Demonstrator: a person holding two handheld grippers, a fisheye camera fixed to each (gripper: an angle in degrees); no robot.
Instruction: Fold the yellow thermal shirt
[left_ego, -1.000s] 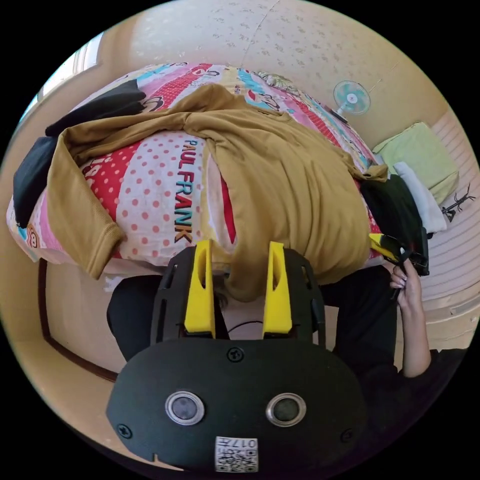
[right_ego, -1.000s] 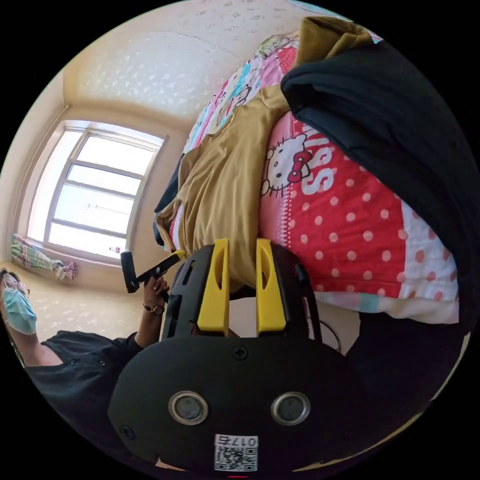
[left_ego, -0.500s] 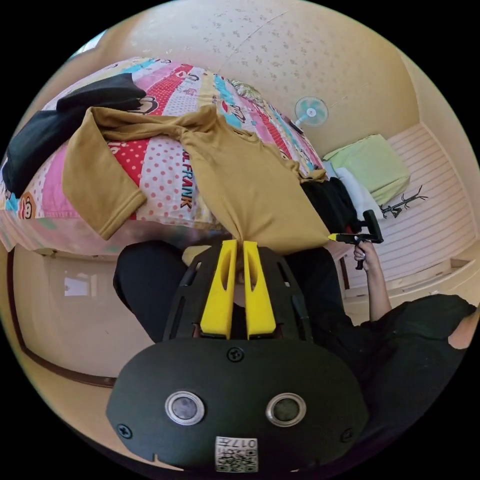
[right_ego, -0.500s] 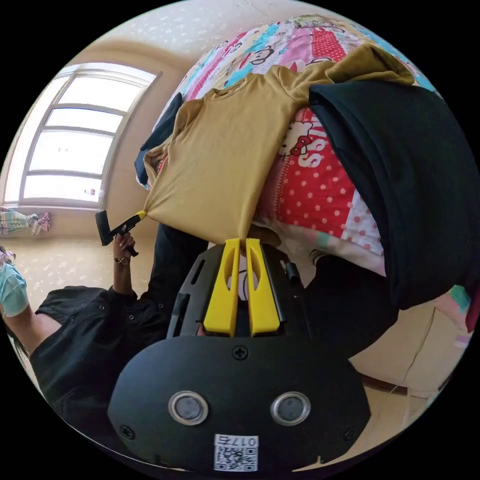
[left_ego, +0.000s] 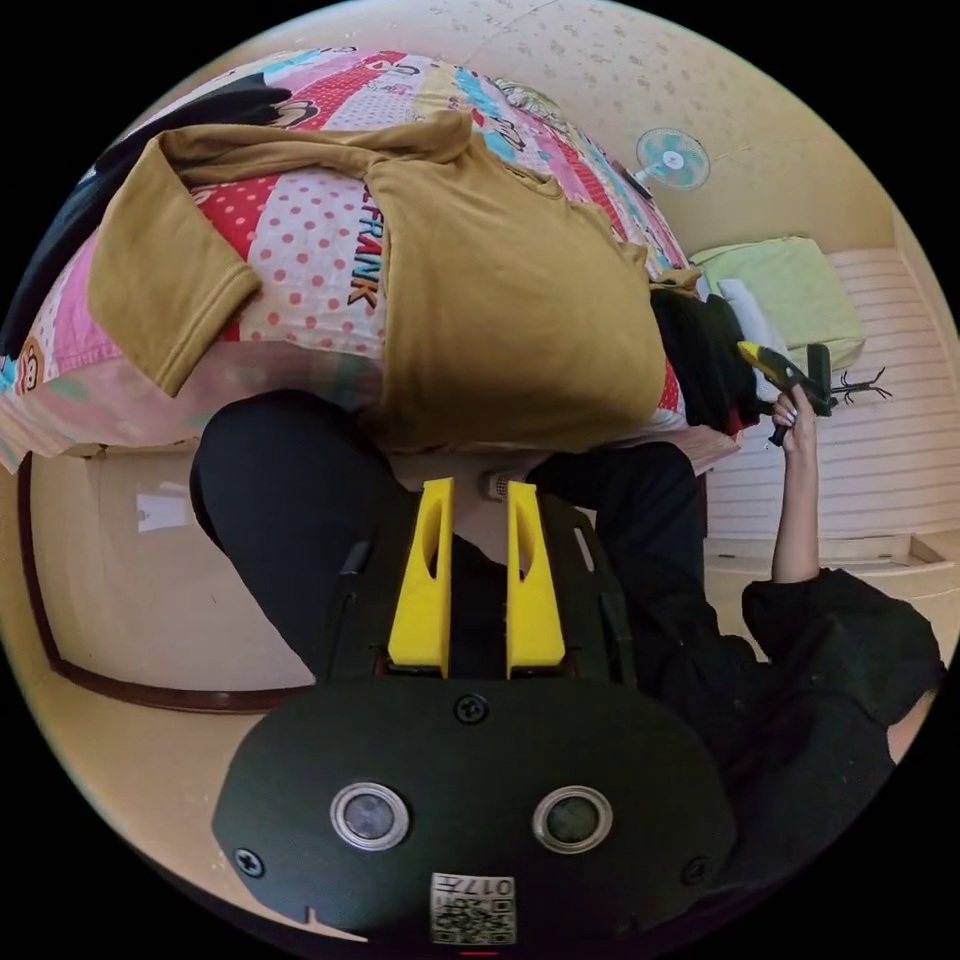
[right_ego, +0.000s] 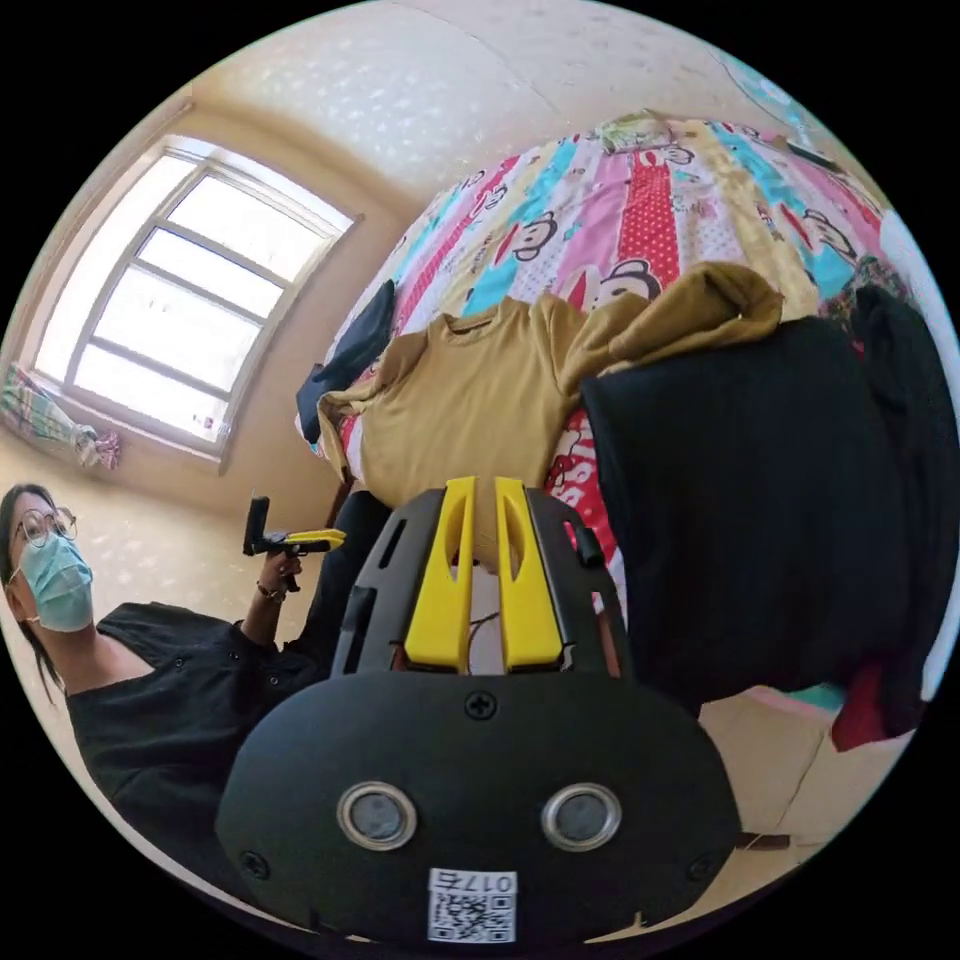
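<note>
1. Mustard-yellow ribbed thermal shirt (left_ego: 520, 290): lies flat on colourful cartoon-print bedspread (left_ego: 300, 240), hem over bed edge.
2. L gripper (left_ego: 477, 495): yellow jaws spread, nothing between, just below hem.
3. R gripper (right_ego: 484, 490): jaws slightly apart, empty, near shirt.
4. Black garment (right_ego: 740, 500) beside shirt.

shirt (left_ego: 520, 290) on bed (left_ego: 300, 250), hem overhanging edge | dark garment (right_ego: 740, 500) beside it

A home bedroom: a bed (right_ego: 640, 210) under a cartoon-print quilt, a window (right_ego: 180, 310) and a standing fan (left_ego: 672, 160).
</note>
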